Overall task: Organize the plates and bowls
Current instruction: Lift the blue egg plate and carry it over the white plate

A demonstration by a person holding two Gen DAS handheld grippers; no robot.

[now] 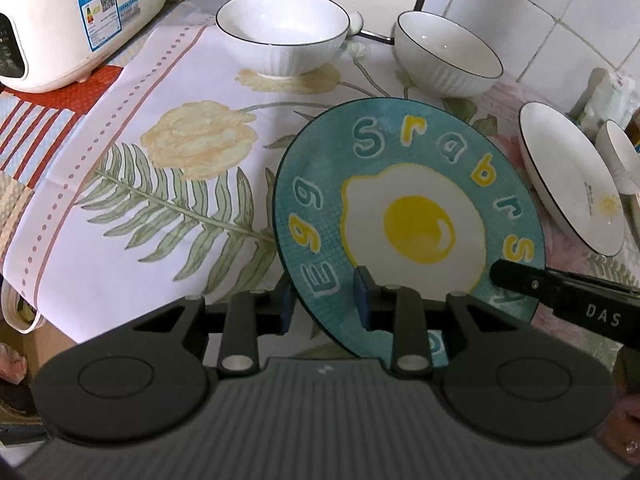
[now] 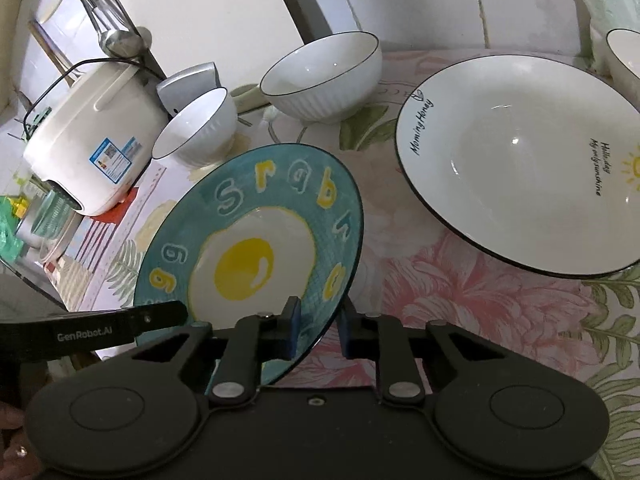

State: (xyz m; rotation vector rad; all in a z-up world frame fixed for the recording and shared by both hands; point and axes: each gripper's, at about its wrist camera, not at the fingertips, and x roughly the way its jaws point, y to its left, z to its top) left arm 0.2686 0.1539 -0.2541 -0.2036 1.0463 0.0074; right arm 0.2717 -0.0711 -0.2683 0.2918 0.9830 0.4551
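both grippers clamped on egg plate [image 1: 408, 224]
left gripper [image 1: 324, 300] and right gripper [image 2: 318, 330] each nearly closed, pads pinching opposite rim edges.

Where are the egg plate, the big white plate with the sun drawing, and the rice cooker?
Egg plate [image 1: 420, 228]: left wrist view, on the painted yolk.
White sun plate [image 2: 520, 176]: right wrist view, on its bare middle.
Rice cooker [image 2: 96, 132]: right wrist view, on its white side.
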